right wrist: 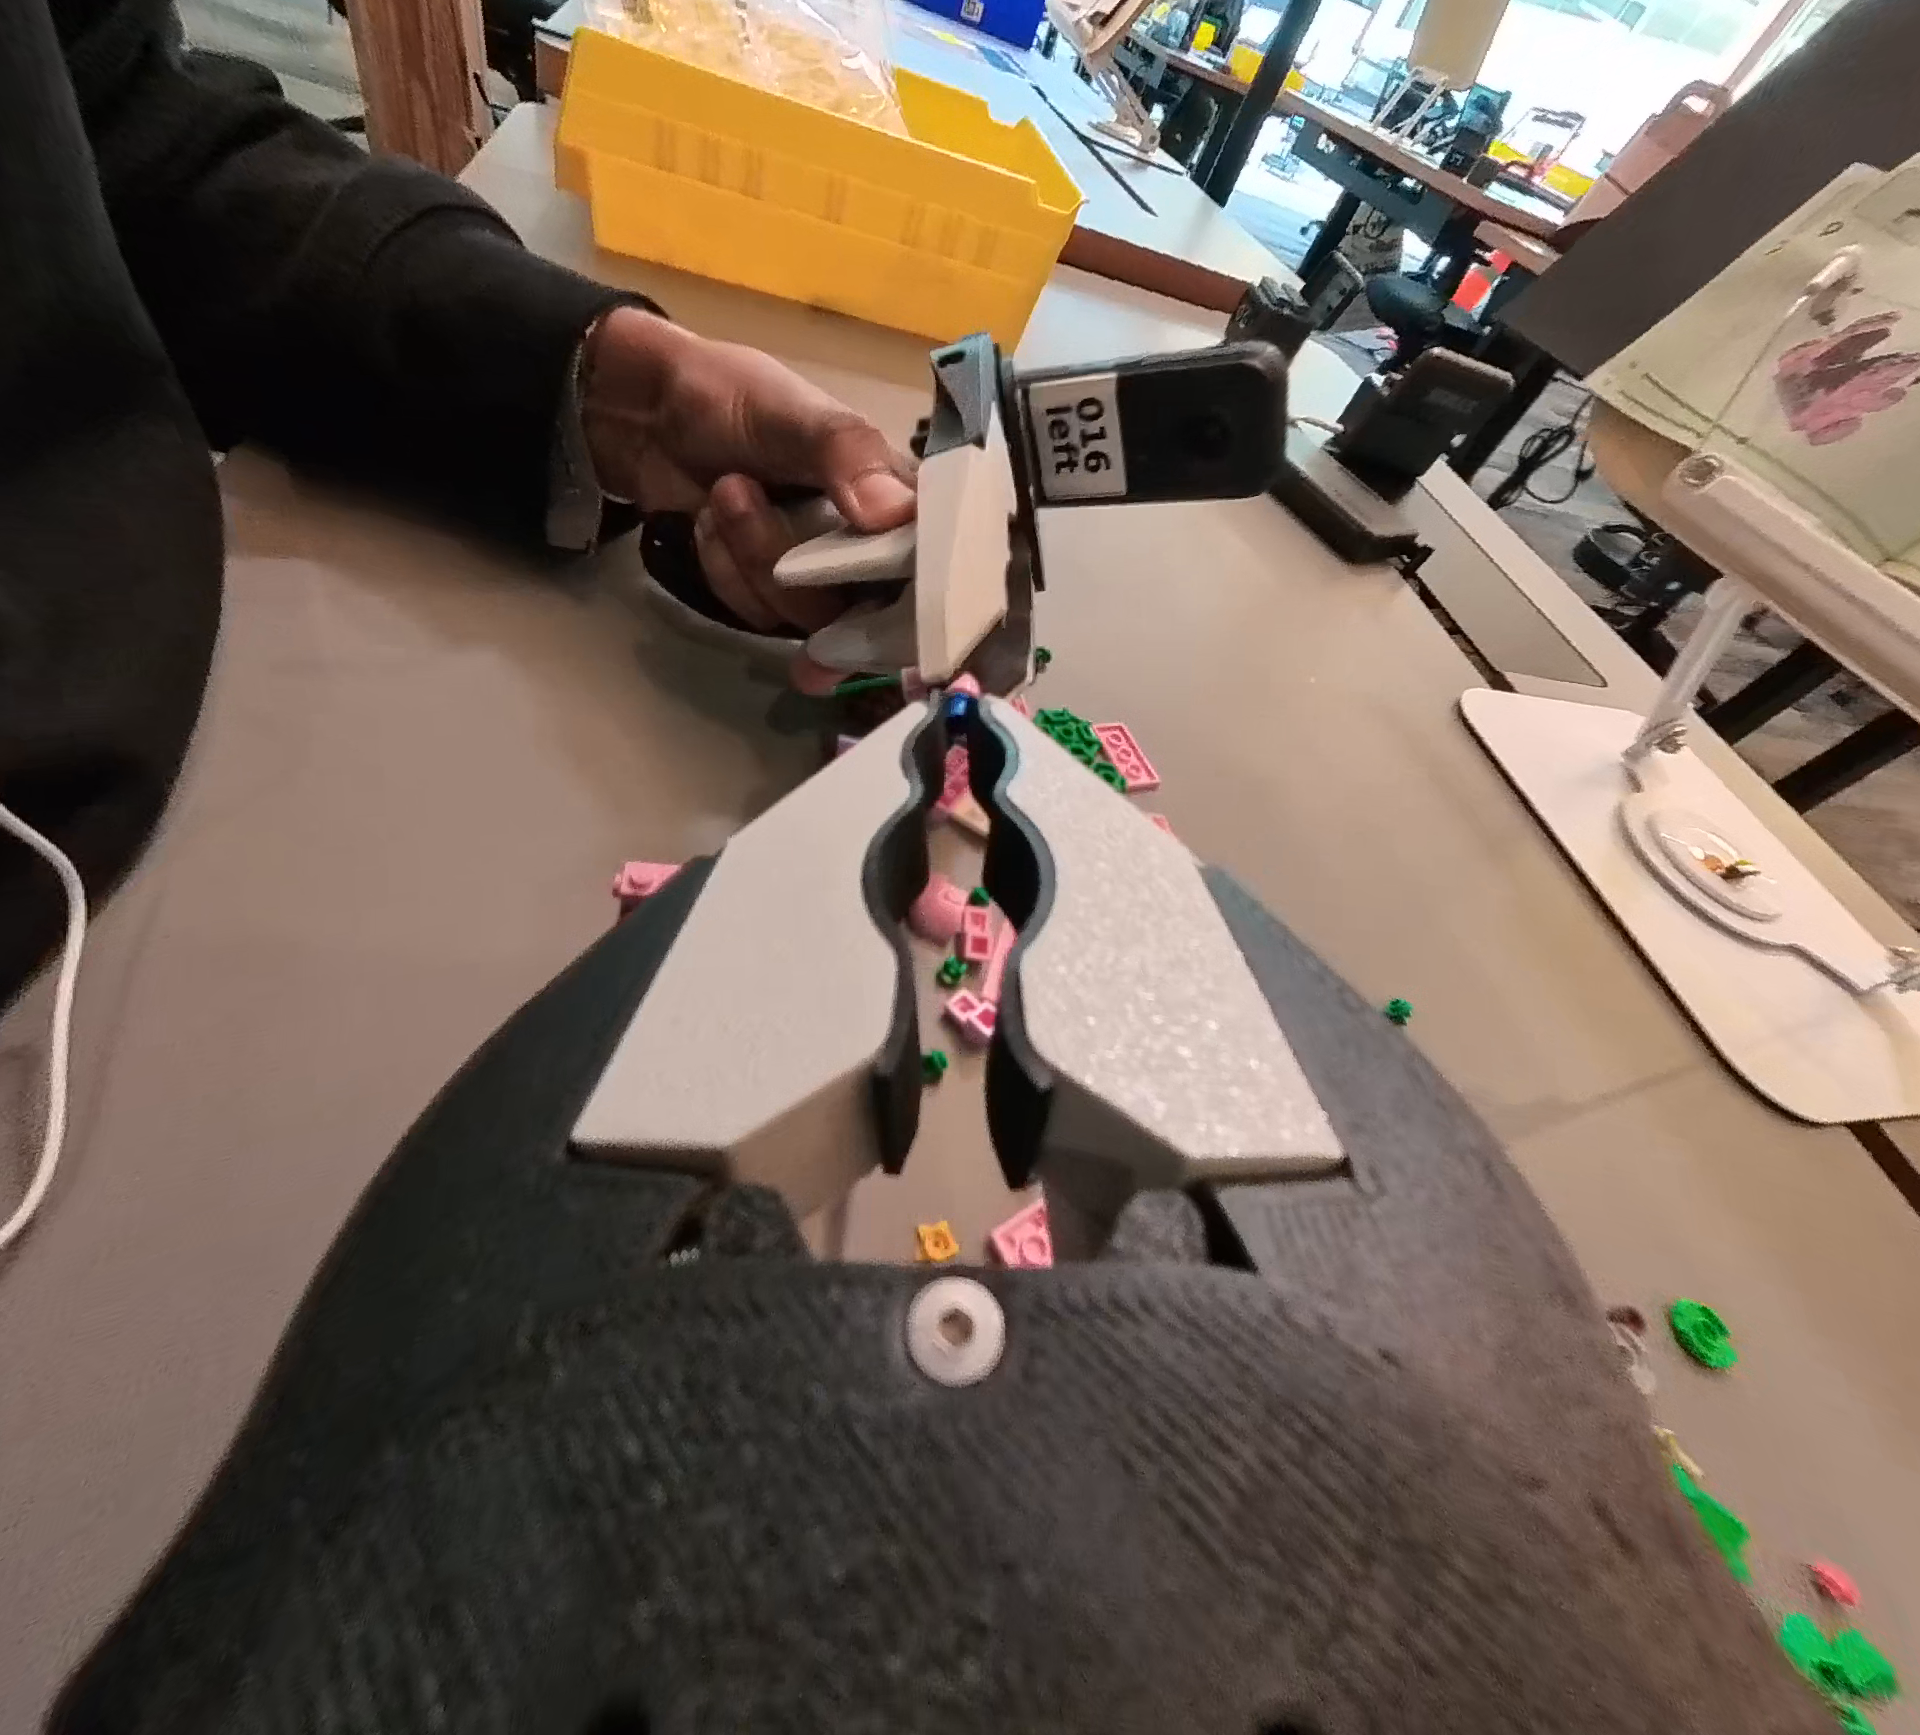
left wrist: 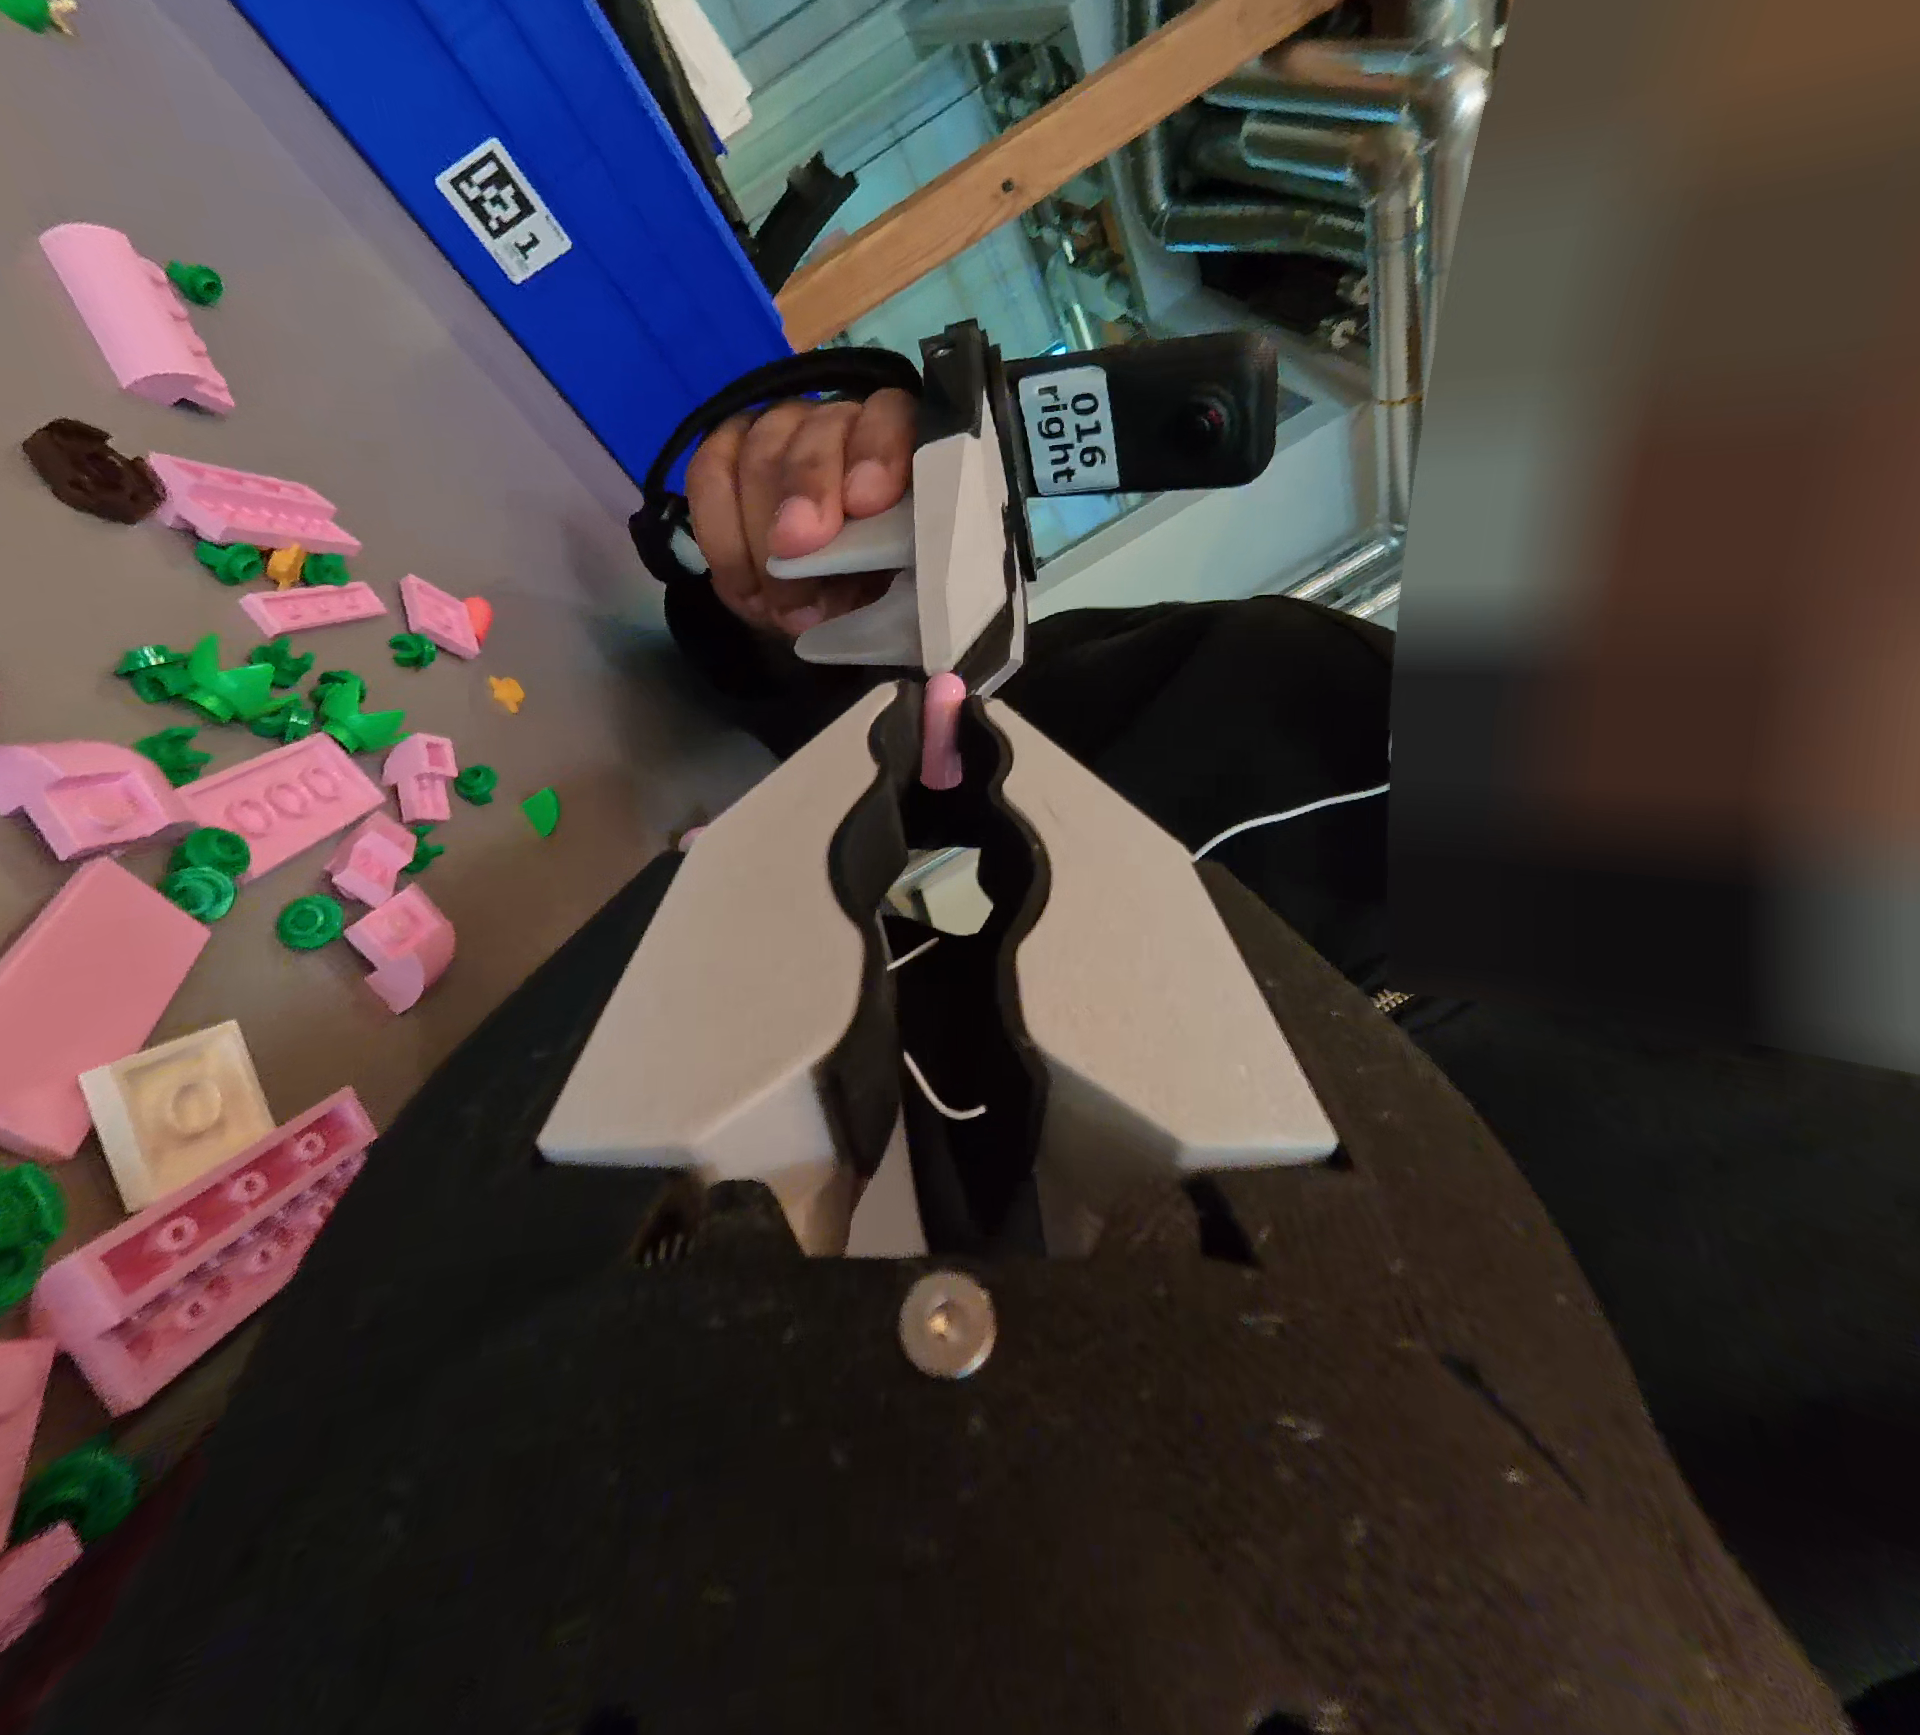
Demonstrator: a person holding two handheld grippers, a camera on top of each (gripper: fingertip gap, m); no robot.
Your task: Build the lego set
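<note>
Left gripper (left wrist: 940, 709) nearly closed, pinching pink piece (left wrist: 941, 735); right gripper (right wrist: 958, 717) nearly closed on small blue piece (right wrist: 957, 709), tips meeting.

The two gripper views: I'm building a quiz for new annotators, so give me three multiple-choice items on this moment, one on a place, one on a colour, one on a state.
1. Where do the loose bricks lie?
A. on the table
B. in the yellow bin
C. on the floor

2. What colour is the small piece pinched at the tips of the left gripper?
A. green
B. pink
C. white

3. How do the two grippers stand?
A. far apart
B. one resting on the table
C. tip to tip above the table

Answers:
1 A, the bricks are scattered over the grey table.
2 B, the pink piece sits between its fingertips.
3 C, the right gripper meets the left one tip to tip.
</note>
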